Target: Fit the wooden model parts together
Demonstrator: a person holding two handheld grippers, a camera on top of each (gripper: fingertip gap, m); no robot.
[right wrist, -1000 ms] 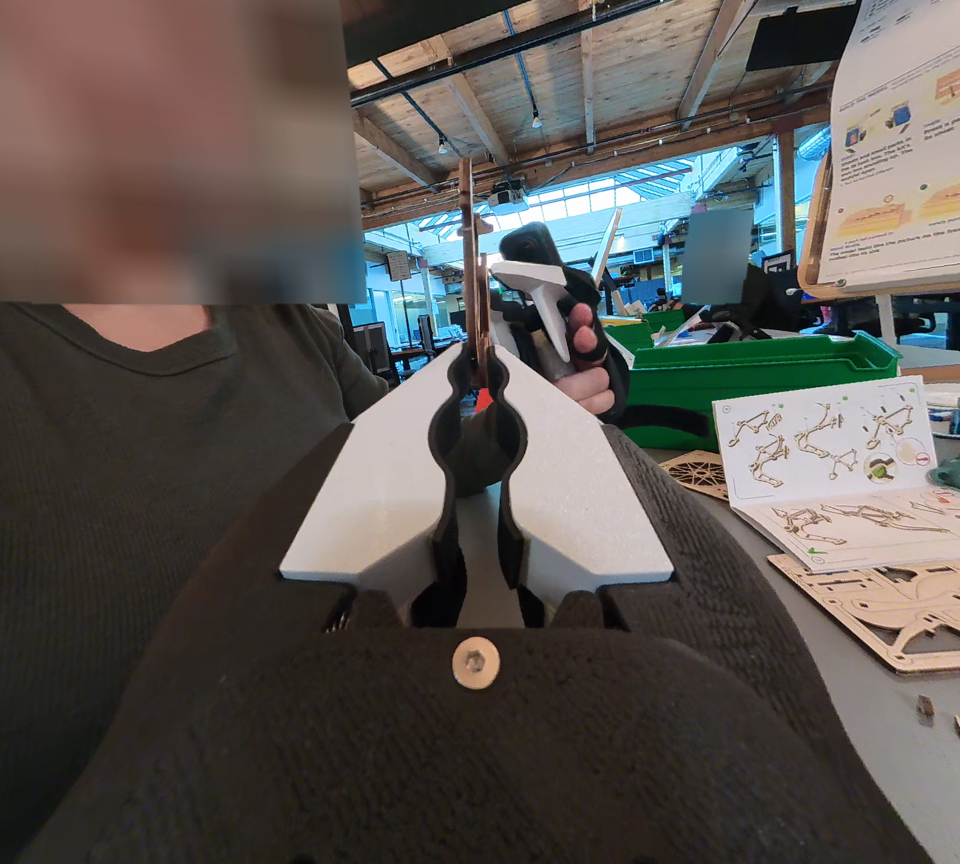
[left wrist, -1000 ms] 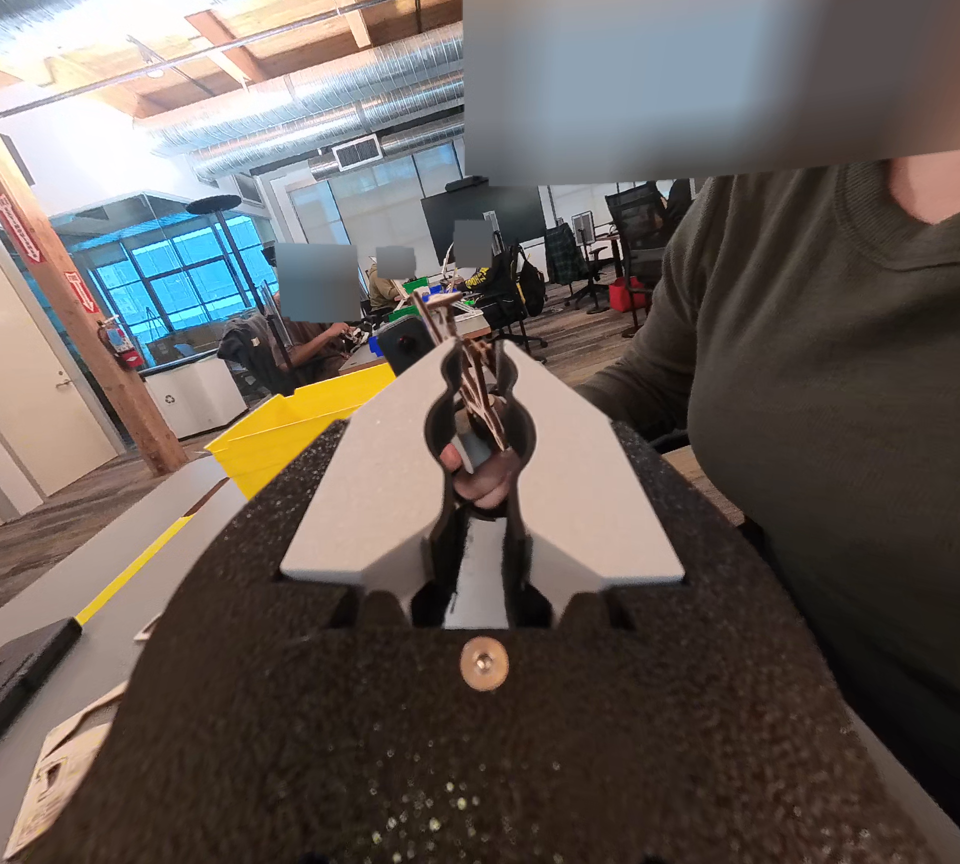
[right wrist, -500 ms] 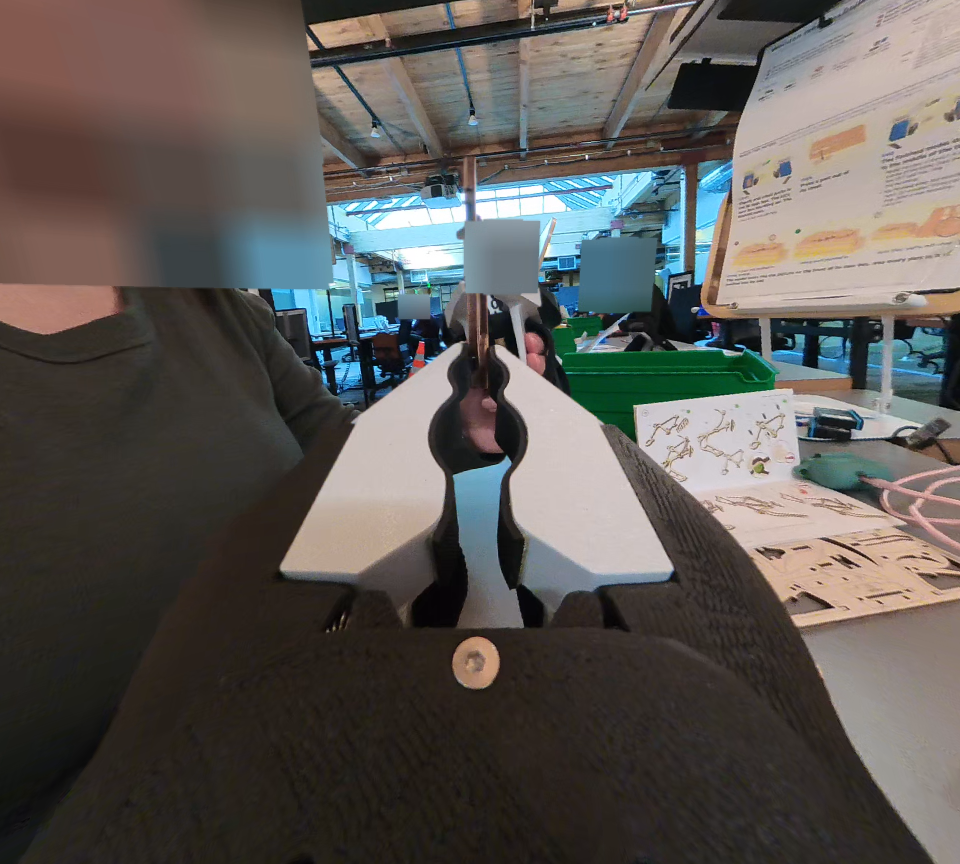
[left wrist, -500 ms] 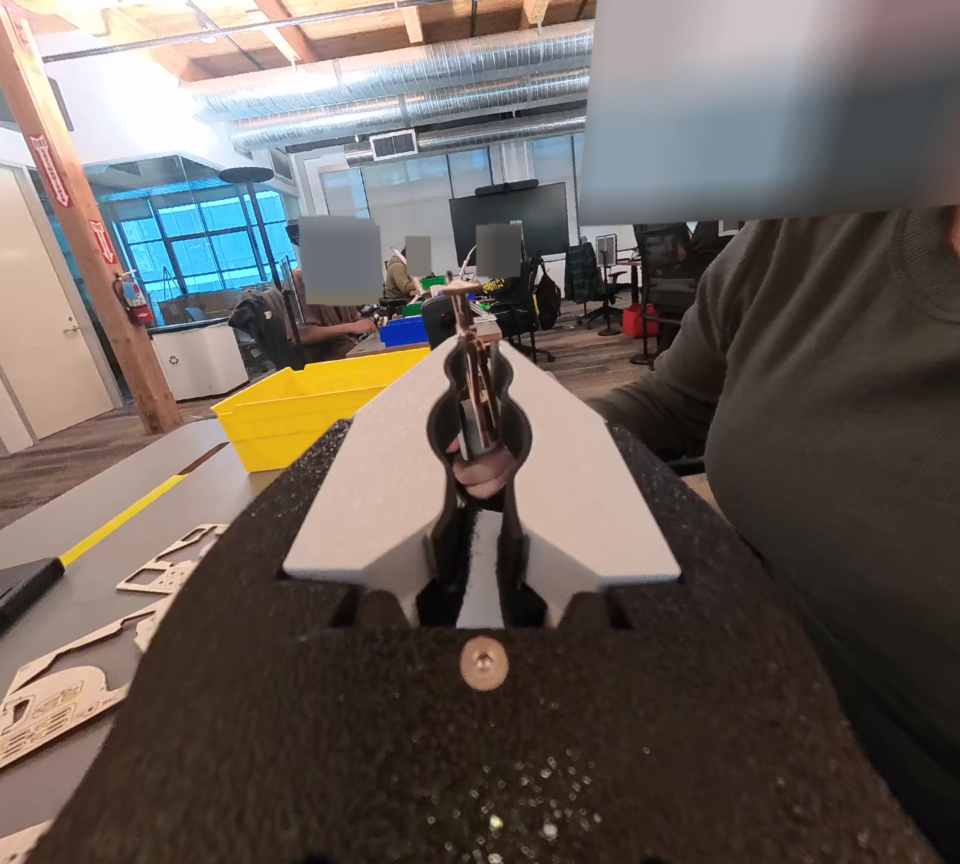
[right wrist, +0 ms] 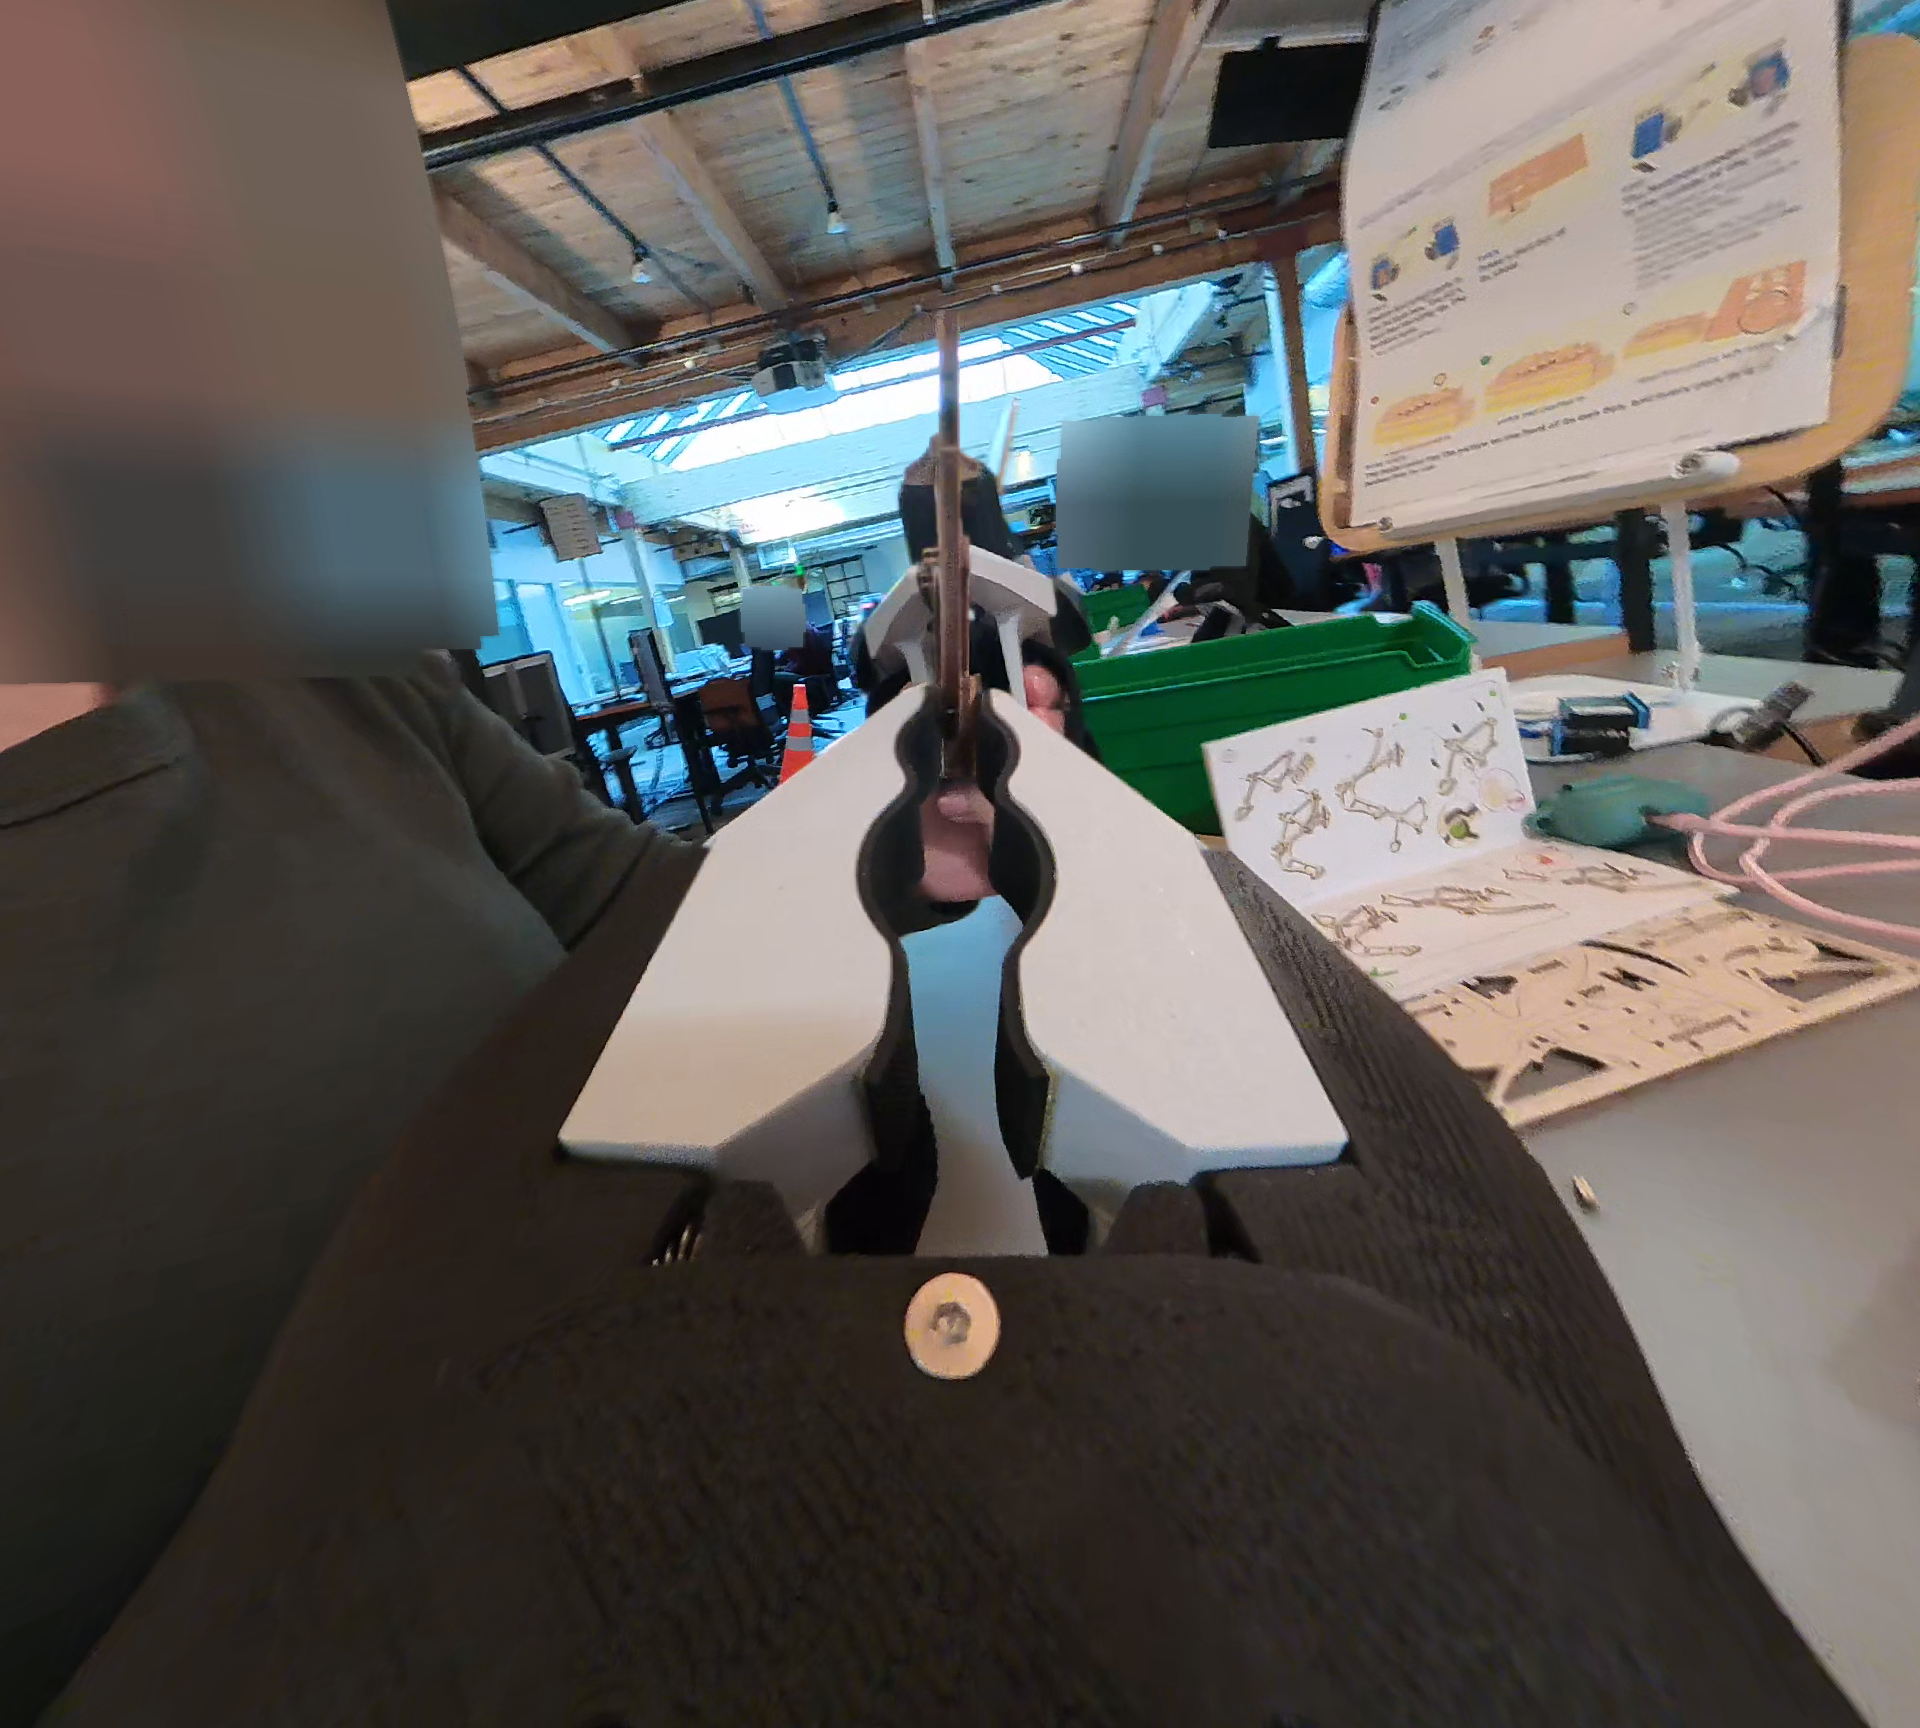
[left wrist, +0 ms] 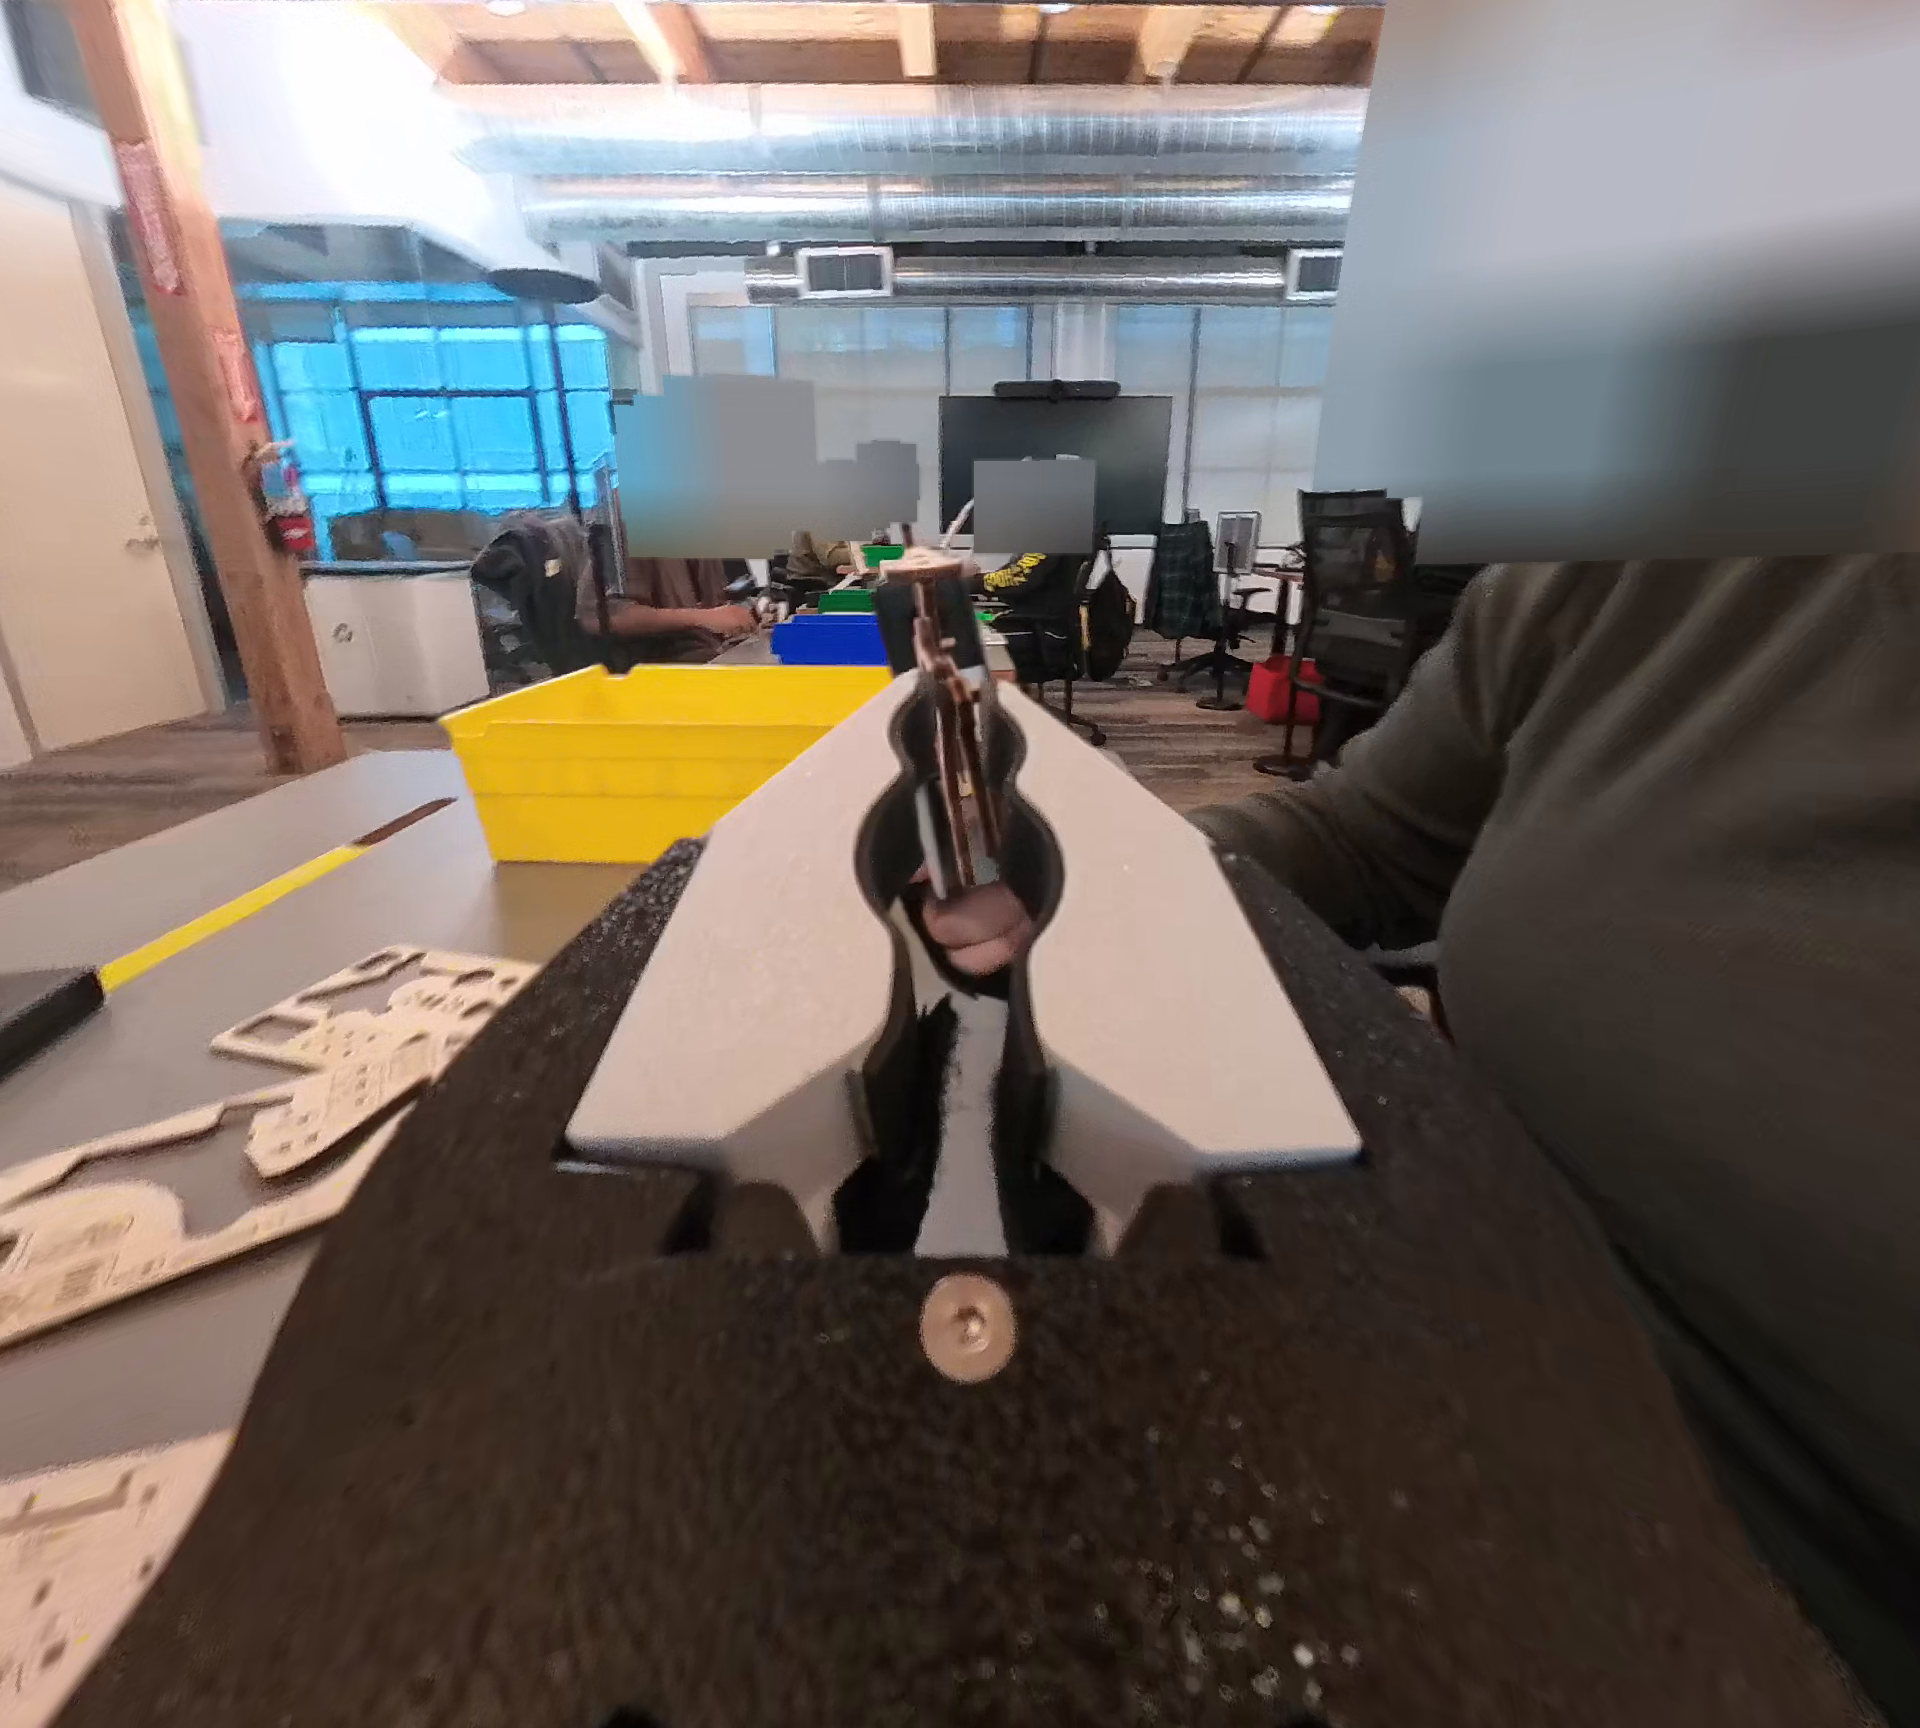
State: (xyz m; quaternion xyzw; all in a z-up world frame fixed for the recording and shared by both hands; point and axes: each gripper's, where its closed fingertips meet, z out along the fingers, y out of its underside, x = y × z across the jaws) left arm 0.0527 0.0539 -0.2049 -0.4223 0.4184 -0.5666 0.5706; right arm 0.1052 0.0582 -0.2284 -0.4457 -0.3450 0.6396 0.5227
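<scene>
My left gripper is shut on a thin brown wooden model part, seen edge-on, held in the air in front of the person's torso. My right gripper is shut on a thin wooden part that stands upright above its tips. The two grippers face each other tip to tip, with the parts meeting between them. The left gripper's white fingers show just beyond the right one's tips. A hand shows through the gap. How the parts join is hidden.
A yellow bin and cut-out wooden sheets lie on the grey table at left. A green bin, an open booklet, another wooden sheet, a pink cable and a clipboard stand are at right.
Both grippers have tilted down and swung while staying shut and facing each other. More of the table and the wooden sheets now shows in both views.
</scene>
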